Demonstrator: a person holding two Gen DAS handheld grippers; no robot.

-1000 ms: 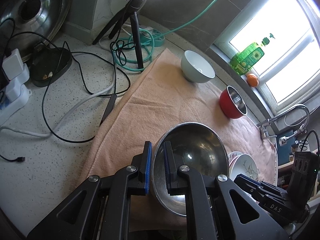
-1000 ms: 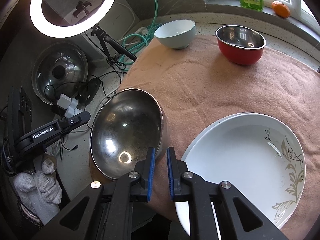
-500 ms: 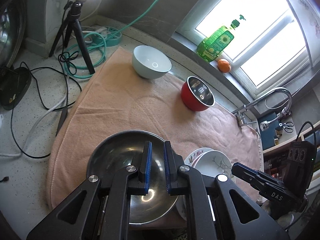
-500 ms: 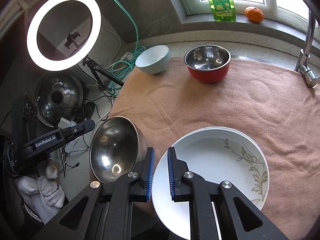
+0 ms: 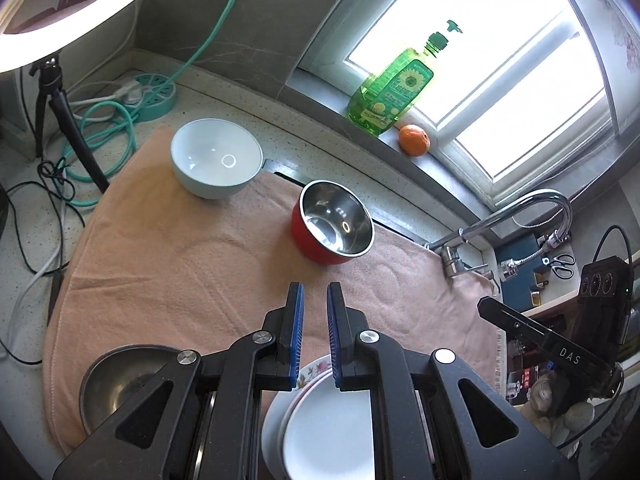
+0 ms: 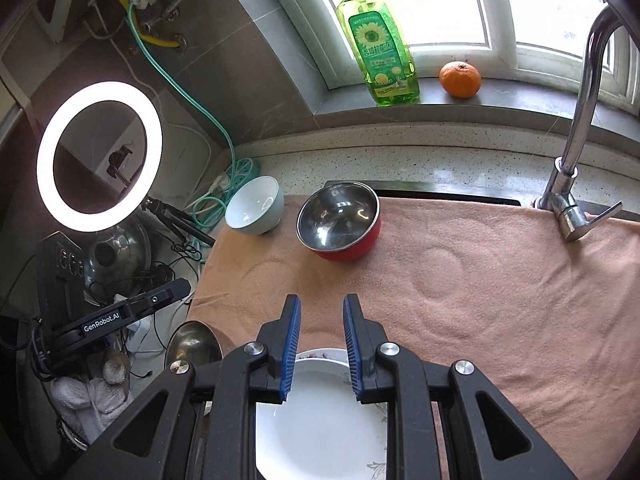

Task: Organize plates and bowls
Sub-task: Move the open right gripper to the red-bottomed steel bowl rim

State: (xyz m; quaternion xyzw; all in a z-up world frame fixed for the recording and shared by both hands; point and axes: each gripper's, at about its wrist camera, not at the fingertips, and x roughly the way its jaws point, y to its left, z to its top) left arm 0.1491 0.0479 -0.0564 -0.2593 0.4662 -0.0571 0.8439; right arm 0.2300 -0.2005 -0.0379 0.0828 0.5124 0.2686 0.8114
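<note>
Peach-coloured towel [image 6: 460,280] covers the surface in front of me, and on it the dishes are spread; at its far edge I see the pale blue bowl [image 5: 216,164] and, just beside it toward the tap, the red bowl with steel inside [image 6: 338,220], both upright and apart from each other; at the near edge the large steel bowl [image 5: 120,380] sits on the left, and next to it the stack of white plates with a plant pattern [image 6: 320,420], lying directly under my two tools; my left gripper [image 5: 315,334] hangs over the plates with its blue fingers [image 5: 297,336] nearly together, only a narrow gap between them, and nothing is held there; my right gripper [image 6: 319,344] also hangs above the plates, its fingers [image 6: 352,344] have just been opening and now stand a little apart, with nothing between them; on the window sill behind stand the green detergent bottle [image 6: 378,52] and the orange [image 6: 460,79], near each other; the steel tap [image 6: 576,152] rises at the right end of the towel; the ring light [image 6: 98,156] glows at the left over cables.
</note>
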